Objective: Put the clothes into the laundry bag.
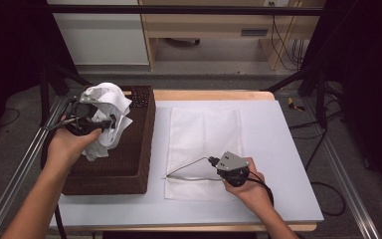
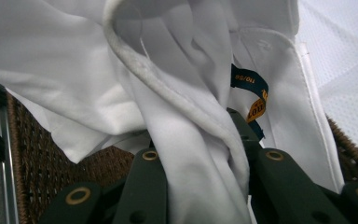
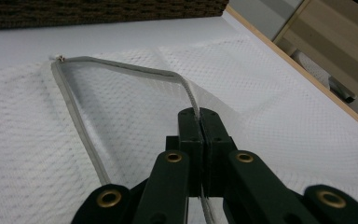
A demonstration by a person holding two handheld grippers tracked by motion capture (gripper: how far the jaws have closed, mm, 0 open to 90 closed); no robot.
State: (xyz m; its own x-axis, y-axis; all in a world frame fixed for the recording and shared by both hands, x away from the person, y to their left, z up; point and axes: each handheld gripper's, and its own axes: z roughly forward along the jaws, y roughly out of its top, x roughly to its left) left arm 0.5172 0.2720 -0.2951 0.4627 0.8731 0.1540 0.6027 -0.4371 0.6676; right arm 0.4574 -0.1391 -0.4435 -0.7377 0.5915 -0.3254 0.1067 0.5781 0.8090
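Shirt [image 1: 107, 117] goes from the basket [image 1: 129, 164] toward the mesh bag [image 1: 204, 134].

From the high view, the left tool [image 1: 92, 119] holds the white shirt up over the brown basket, and the right tool [image 1: 214, 162] pinches the bag's zipper edge on the white surface [image 1: 283, 149]. In the left gripper view, the jaws are clamped on a bunch of cloth (soft, light and floppy, so a thick fold holds best). In the right gripper view, the jaws are closed tight on the zipper edge [image 3: 121, 67], lifting the mouth open.
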